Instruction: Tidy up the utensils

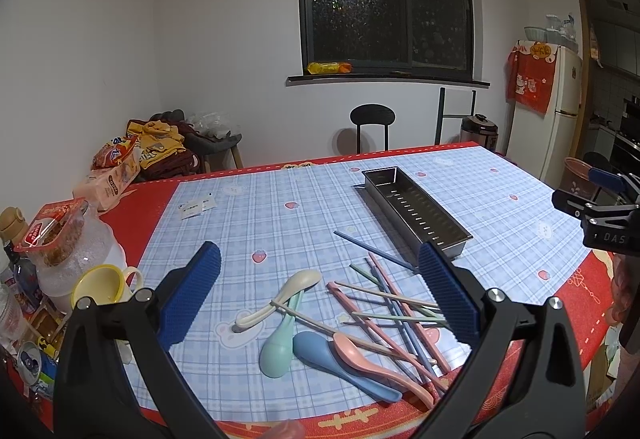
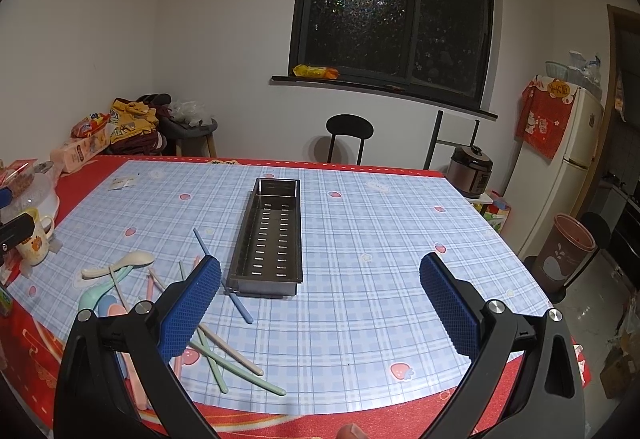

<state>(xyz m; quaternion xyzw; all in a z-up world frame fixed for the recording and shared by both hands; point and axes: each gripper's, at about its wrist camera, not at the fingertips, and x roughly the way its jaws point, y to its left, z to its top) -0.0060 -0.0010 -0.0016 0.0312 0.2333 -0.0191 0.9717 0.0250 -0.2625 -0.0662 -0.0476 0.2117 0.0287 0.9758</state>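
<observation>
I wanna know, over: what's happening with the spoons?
Both grippers open, empty. Spoons and chopsticks piled loose on table; metal tray empty. One blue chopstick against tray.

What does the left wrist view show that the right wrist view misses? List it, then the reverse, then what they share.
Left only: the pink spoon lying whole among the chopsticks, and the open left gripper.

Right only: the brown bin on the floor, and the open right gripper.

Both: the empty metal tray, the cream spoon, and the checked tablecloth.

- Right gripper (image 2: 320, 299) above table (image 2: 400, 239), jaws spread wide, empty.
- Metal tray (image 2: 268, 235) ahead, empty.
- Chopsticks (image 2: 224, 355) and spoons (image 2: 120, 263) scattered left.
</observation>
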